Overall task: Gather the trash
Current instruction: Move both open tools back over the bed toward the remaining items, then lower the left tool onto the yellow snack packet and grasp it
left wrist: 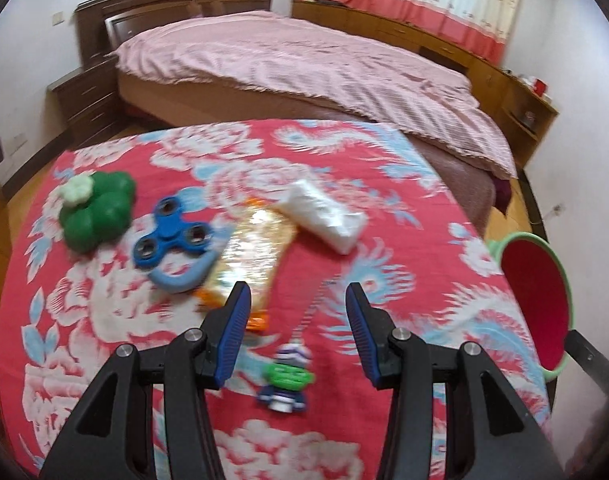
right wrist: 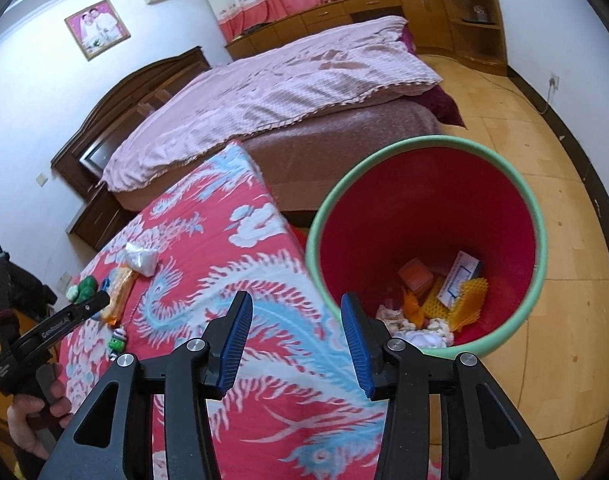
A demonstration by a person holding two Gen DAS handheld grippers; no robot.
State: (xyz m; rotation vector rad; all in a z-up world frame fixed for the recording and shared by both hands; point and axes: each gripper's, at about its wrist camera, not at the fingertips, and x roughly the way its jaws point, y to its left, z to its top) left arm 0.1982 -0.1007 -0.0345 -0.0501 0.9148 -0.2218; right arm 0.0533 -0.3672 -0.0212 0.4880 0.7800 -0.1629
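Both are wide and hold nothing: the left hand-held gripper (left wrist: 298, 300) hangs over the snack wrapper (left wrist: 250, 256) on the surface (left wrist: 404, 240), the right hand-held gripper (right wrist: 296, 312) by the trash bin (right wrist: 540, 248). I think grabbing the wrapper comes next.

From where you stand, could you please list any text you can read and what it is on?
Black left gripper, print along its arm: too blurred to read.
White and blue card in the red bin with a green rim: print too small to read.
Nothing else legible.
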